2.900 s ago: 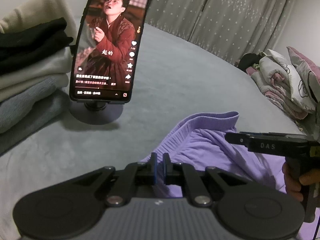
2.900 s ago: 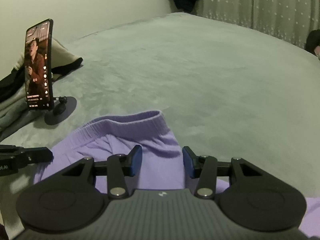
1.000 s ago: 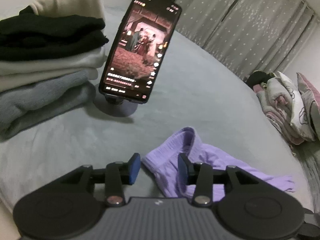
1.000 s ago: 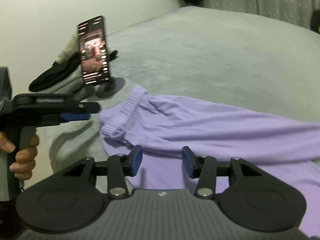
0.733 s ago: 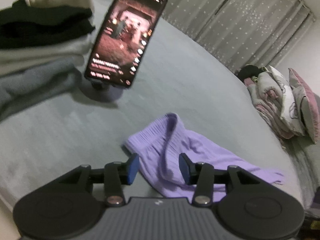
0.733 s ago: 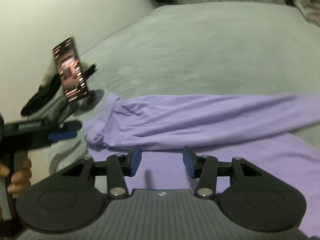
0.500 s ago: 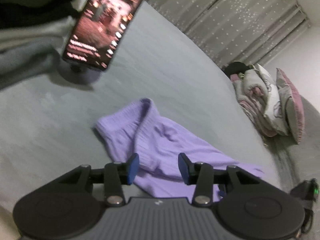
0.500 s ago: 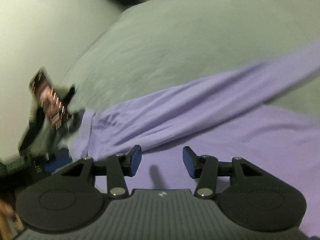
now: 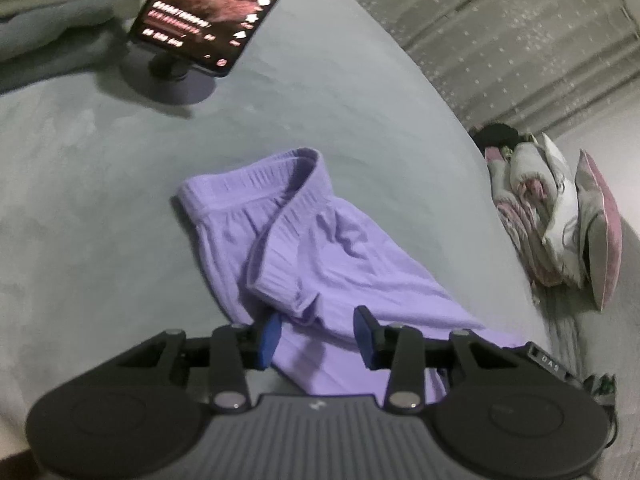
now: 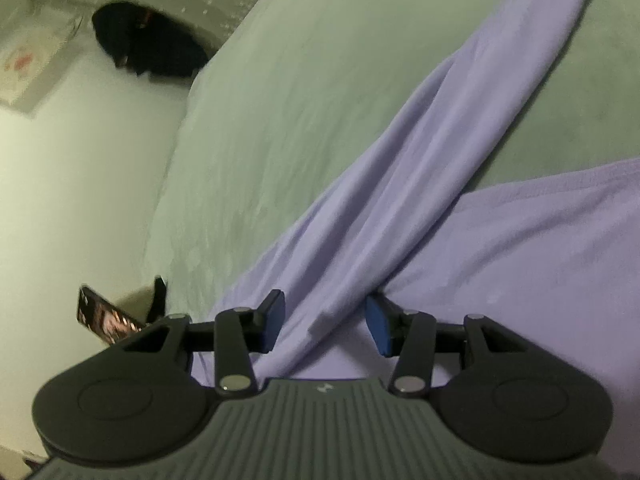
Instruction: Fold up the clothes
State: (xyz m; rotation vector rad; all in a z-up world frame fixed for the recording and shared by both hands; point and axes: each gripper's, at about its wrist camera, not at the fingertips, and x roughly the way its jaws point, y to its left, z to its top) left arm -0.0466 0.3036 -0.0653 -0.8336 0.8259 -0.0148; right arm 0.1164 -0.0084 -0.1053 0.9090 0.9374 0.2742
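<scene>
Still unfolded, these purple trousers [image 9: 320,248] — spread on the grey-green bed [image 9: 100,208], waistband toward the phone on its stand [image 9: 208,12], one leg crossing over the other in the right wrist view. At far left, folded clothes [image 9: 44,28] stacked behind the phone. Left gripper [image 9: 316,334] hovering just over the rumpled waistband corner, jaws apart and just now narrowing, cloth below them yet not pinched (no pad pressing on fabric). Right gripper [image 10: 326,326] likewise parted, empty, over the crossed leg [image 10: 420,168]. Likely trouble from here: catching only the top layer of the doubled waistband, so the fold skews; dragging the crossed leg into a twist; sweeping too wide and toppling the phone
</scene>
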